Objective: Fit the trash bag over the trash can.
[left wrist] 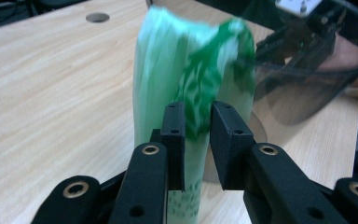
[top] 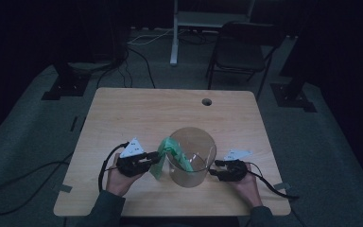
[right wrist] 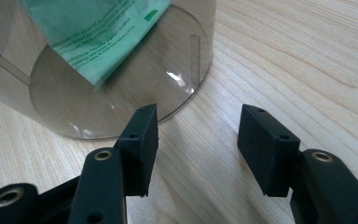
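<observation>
Clear plastic cylinder container (top: 191, 158) stands upright on the desk (top: 137, 113), near the person-side edge. Green plastic bag (top: 168, 153) hangs over the container's left rim: one part inside, leaning against the wall, the other part draped down the outside. Left tongs (top: 157, 160) sit just left of the container, at the outer drape. In the left gripper view the bag (left wrist: 191, 88) runs between the narrow jaws; whether the pads actually pinch it, cannot tell. Right tongs (top: 213, 171) sit just right of the container, low by its base. In the right gripper view the right tongs (right wrist: 196, 140) are wide with nothing between them, bare desk below; the container wall (right wrist: 121, 88) is close ahead, bag corner (right wrist: 98, 42) visible through it.
</observation>
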The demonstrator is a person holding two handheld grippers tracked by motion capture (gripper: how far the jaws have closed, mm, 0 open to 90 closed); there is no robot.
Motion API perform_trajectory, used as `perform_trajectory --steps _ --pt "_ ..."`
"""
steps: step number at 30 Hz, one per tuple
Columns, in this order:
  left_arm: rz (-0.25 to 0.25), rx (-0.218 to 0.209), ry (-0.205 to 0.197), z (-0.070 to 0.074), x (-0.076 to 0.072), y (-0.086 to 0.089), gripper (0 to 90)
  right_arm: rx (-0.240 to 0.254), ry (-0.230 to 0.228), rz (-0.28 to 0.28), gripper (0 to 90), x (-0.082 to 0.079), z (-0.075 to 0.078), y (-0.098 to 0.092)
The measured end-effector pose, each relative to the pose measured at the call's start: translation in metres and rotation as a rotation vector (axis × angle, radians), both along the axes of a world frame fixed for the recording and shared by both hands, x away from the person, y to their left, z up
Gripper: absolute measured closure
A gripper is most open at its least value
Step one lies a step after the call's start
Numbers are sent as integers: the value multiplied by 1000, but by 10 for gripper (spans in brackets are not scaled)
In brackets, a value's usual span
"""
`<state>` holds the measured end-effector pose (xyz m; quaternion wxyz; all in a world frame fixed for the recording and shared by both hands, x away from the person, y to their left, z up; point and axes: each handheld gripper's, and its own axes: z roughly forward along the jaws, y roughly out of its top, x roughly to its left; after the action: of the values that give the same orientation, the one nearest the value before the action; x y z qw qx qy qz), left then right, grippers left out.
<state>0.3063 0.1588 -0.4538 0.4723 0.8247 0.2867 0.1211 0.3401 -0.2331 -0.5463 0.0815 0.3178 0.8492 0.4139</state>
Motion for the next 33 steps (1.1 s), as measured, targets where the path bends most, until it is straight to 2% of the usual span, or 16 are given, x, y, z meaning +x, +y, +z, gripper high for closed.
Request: perform_trajectory --steps 5,9,13,18,22,25,30,33 --pt "71 9 17 -14 5 15 730 1 -1 0 468 0 0 0" --pt "109 27 20 -24 10 23 695 2 -2 1 467 0 0 0" --pt "150 65 17 -33 17 23 677 1 -4 0 468 1 0 0" --pt "174 77 20 -41 30 18 637 1 -5 1 468 1 0 0" --pt "133 70 36 -46 33 14 602 3 -5 3 465 1 -1 -1" --pt "85 70 48 -48 28 14 569 3 -5 3 464 1 -1 -1" --pt "7 105 53 -52 19 11 552 3 -5 3 464 1 -1 0" --pt "23 116 44 -55 19 12 551 2 -5 3 464 1 -1 0"
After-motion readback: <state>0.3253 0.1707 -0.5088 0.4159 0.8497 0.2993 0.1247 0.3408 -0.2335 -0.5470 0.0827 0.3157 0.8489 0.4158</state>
